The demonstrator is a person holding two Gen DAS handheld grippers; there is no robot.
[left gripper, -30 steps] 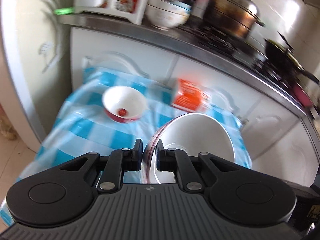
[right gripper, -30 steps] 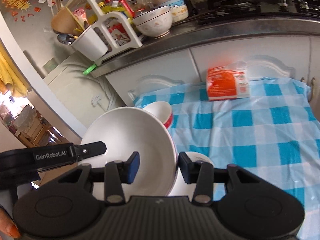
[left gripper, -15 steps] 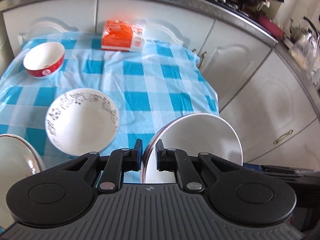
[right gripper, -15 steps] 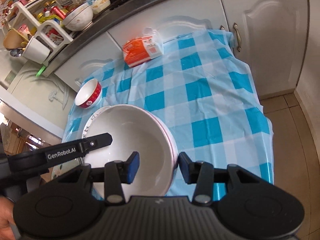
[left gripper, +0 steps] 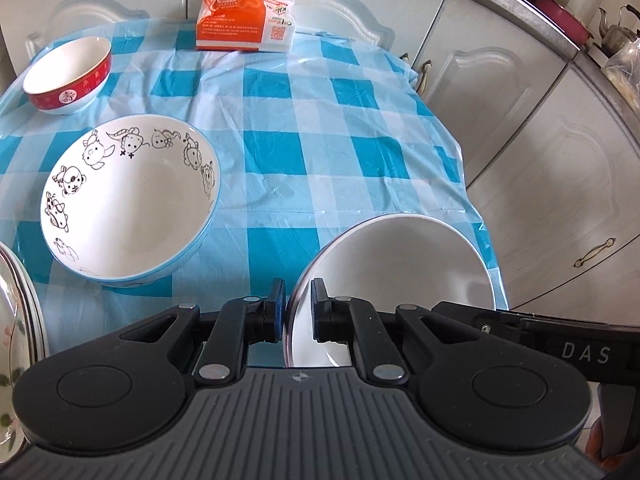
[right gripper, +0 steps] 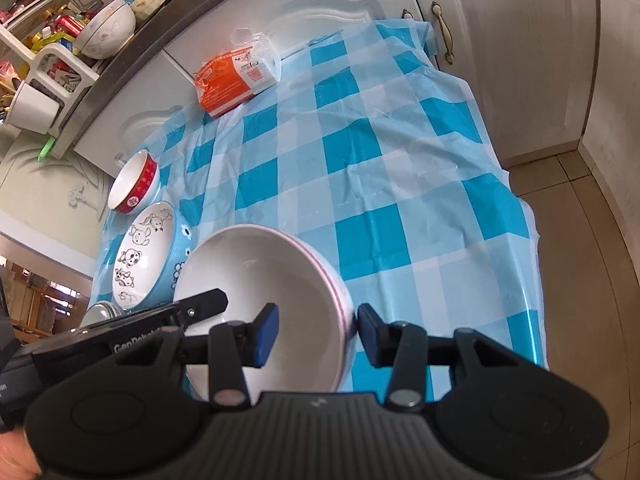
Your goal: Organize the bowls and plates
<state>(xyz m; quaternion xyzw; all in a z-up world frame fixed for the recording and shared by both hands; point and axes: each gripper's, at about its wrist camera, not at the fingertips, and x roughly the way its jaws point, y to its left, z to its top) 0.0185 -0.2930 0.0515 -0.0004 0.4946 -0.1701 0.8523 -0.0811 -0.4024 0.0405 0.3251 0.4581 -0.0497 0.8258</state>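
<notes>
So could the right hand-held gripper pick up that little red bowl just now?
Probably not: the right hand-held gripper straddles the white bowl's rim, and the cartoon bowl sits before the red bowl.

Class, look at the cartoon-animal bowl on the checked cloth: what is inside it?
The cartoon-animal bowl holds nothing: only a bare white inside with black animal drawings round the wall. Its near inner wall is hidden by its own rim, and the cloth under it is covered.

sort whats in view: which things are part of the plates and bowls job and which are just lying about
Job: white bowl pinched at its rim by the left gripper; cartoon bowl; red bowl; plate at the left edge.

Lying about: orange packet; checked cloth; cabinets.
</notes>
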